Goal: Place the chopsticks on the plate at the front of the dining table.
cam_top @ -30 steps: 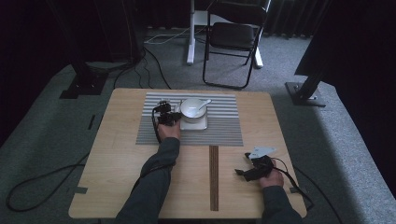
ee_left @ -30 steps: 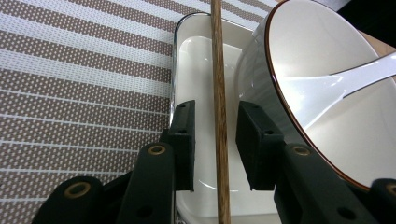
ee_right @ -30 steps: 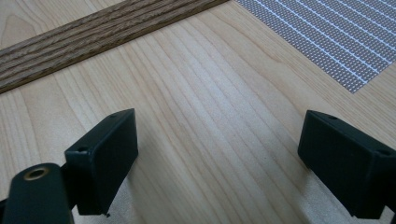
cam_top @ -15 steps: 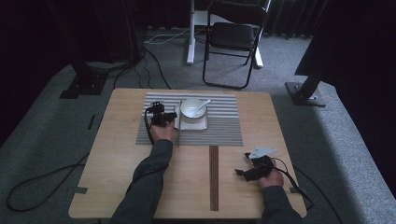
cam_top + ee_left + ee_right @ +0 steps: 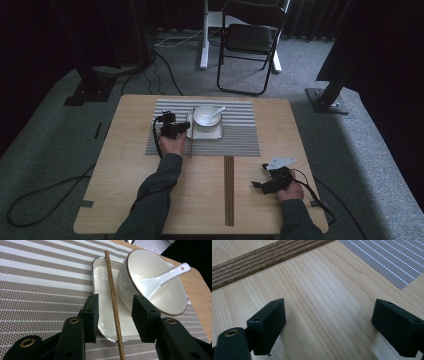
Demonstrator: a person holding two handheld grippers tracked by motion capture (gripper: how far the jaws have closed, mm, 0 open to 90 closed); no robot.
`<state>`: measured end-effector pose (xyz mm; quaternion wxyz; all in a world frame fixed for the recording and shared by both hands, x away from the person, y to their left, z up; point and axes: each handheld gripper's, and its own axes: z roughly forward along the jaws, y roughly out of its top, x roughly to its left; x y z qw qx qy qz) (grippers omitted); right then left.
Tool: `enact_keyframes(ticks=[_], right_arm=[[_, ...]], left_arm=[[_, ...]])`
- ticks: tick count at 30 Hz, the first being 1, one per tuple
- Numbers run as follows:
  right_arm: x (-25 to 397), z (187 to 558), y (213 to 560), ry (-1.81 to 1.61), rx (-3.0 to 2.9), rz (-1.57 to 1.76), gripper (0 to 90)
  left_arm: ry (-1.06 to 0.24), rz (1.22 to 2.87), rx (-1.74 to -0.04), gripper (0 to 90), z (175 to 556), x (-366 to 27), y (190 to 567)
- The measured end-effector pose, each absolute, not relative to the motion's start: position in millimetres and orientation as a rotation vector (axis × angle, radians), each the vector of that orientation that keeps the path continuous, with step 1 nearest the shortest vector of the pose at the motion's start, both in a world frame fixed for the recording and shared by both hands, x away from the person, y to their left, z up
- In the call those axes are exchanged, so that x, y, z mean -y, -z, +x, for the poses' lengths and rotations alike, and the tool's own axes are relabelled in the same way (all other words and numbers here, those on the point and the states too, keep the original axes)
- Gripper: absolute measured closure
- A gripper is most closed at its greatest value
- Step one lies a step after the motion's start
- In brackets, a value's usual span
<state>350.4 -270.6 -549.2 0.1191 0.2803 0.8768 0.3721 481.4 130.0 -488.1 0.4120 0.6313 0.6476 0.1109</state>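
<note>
White bowl, brown chopstick, grey-striped placemat.

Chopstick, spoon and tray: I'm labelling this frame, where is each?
Chopstick (image 5: 113, 297), left gripper view, mid-shaft.
Spoon (image 5: 160, 277), left gripper view, handle.
Tray (image 5: 105, 282), left gripper view, bare inner floor.

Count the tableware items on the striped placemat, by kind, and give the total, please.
Bowl: 1
Ceramic soup spoon, lying in the bowl: 1
Rectangular dish under the bowl: 1
Wooden chopstick, lying between the open jaws of the left gripper: 1
Total: 4
</note>
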Motion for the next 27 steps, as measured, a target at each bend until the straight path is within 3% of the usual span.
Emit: enact_keyframes(ticks=[27], right_arm=[[270.6, 350.4, 549.2, -1.088, -2.563, 0.818, 11.6]], left_arm=[[-0.296, 1.712, -1.487, 53.7, 451.1, -105.9, 475.6]])
